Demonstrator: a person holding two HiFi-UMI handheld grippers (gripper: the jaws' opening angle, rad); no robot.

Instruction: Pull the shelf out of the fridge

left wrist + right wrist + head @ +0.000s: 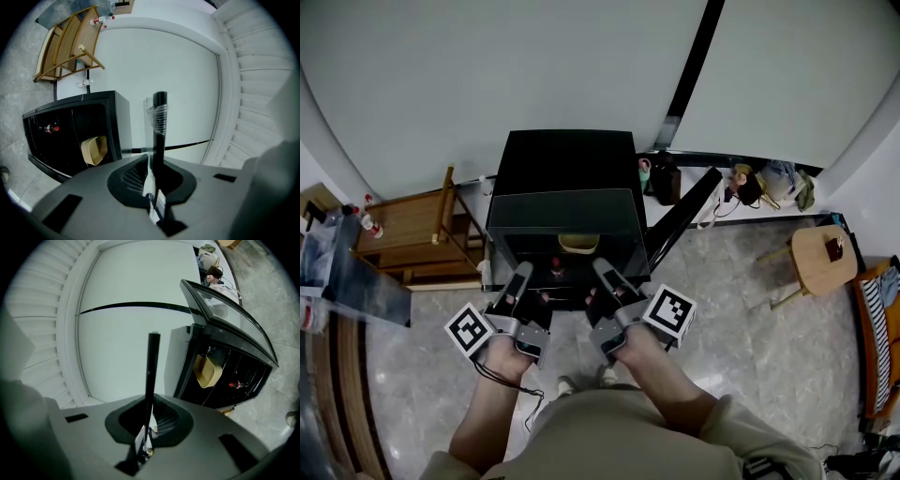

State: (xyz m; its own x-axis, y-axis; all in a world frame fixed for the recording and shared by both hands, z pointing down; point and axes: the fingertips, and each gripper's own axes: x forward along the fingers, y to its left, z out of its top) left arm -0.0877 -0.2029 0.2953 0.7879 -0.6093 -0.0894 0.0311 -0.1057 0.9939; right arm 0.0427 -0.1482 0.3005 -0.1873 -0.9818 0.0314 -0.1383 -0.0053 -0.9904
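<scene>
A small black fridge [567, 202] stands against the white wall with its glass door [684, 217] swung open to the right. Inside, a tan bowl [578, 243] rests on a dark shelf [572, 256], with a red-capped bottle [556, 270] lower down. My left gripper [523, 272] and right gripper [602, 267] hover side by side in front of the open compartment, both shut and empty. The left gripper view shows shut jaws [158, 99] against the wall, with the fridge [70, 136] and bowl [93, 150] at left. In the right gripper view the shut jaws [153, 337] have the bowl [209, 371] at right.
A wooden bench [412, 230] stands left of the fridge and a glass-topped table [347, 272] sits at the far left. Bags [759, 185] line the wall to the right, near a round wooden stool [823, 258]. The floor is grey marble tile.
</scene>
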